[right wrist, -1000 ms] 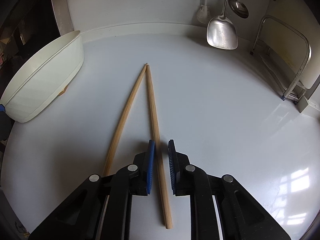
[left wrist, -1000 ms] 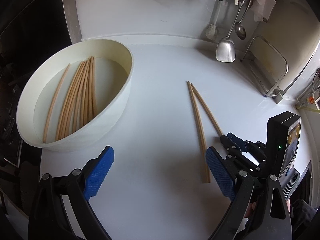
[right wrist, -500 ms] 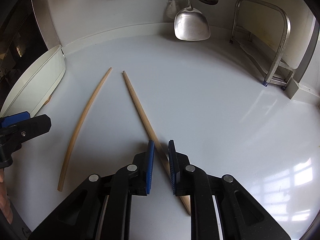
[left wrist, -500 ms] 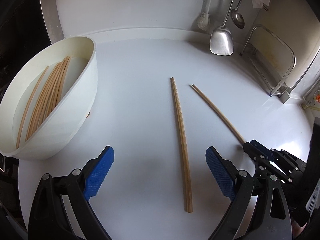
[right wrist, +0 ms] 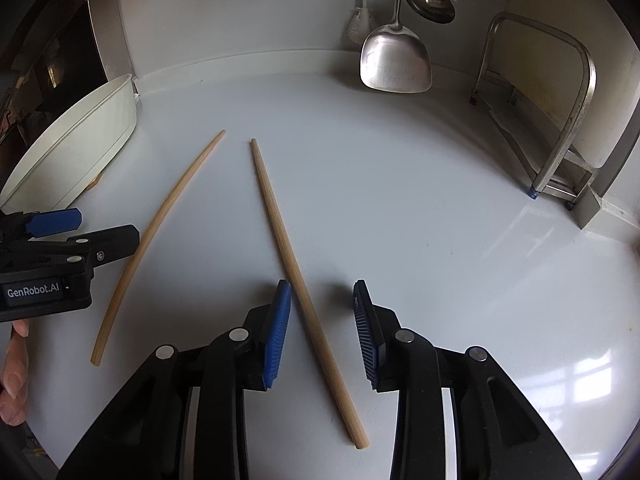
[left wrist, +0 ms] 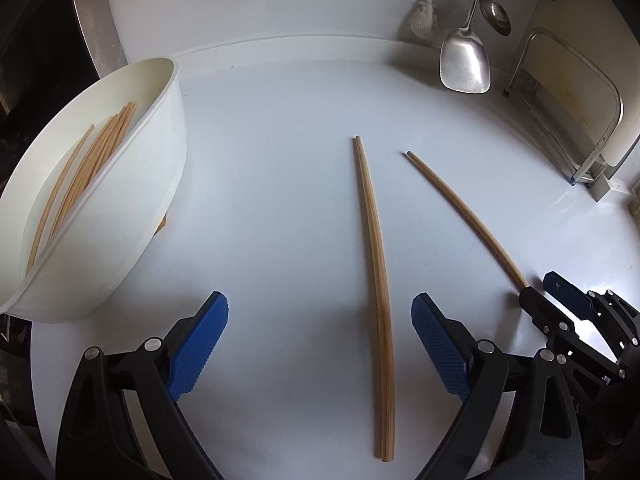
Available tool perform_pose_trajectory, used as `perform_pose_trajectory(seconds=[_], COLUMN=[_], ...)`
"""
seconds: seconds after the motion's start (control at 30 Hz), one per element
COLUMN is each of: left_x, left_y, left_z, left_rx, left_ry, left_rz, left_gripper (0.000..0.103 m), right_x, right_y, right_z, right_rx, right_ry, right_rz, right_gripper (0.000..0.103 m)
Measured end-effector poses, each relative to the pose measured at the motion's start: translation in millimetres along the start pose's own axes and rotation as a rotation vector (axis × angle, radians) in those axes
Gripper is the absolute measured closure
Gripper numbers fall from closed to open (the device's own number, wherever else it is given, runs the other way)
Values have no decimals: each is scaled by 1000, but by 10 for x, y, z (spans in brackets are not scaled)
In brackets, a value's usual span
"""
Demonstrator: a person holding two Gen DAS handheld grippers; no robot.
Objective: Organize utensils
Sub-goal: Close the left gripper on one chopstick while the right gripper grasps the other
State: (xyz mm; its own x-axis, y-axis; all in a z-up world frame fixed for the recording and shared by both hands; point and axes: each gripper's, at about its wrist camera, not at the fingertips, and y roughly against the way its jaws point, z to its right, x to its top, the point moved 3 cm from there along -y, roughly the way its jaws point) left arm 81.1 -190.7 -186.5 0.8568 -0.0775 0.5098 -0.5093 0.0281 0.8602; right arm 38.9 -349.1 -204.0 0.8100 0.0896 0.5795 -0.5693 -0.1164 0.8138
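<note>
2 chopsticks lay lengthwise ahead: my right gripper [right wrist: 322,330], jaws just opening, straddled one chopstick [right wrist: 298,276] ungripped; my spread left gripper [left wrist: 320,346] straddled the other chopstick [left wrist: 376,280].

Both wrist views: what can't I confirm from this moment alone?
- Bowl, left wrist view: chopstick count; its wall and the frame edge cut them off.
- Right chopstick, left wrist view: near end hidden behind the right gripper.
- Brush, right wrist view: handle top cut off by the frame.
</note>
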Motion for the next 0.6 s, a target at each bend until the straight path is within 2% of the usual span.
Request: perform_pose_trajectory(seconds=[0.37, 0.53, 0.6], left_x=[51, 63, 58], left_y=[-165, -194, -179], left_z=[29, 73, 94], left_rx=[20, 22, 19], left_ry=[-11, -21, -27], left_rz=[-21, -20, -13], left_gripper=[12, 15, 20], right_x=[33, 43, 42], right_y=[-34, -42, -42], right_z=[63, 38, 21], right_rx=[-8, -9, -5], right_ry=[-1, 11, 23], right_rz=[-1, -2, -1], right_gripper=[65, 65, 65])
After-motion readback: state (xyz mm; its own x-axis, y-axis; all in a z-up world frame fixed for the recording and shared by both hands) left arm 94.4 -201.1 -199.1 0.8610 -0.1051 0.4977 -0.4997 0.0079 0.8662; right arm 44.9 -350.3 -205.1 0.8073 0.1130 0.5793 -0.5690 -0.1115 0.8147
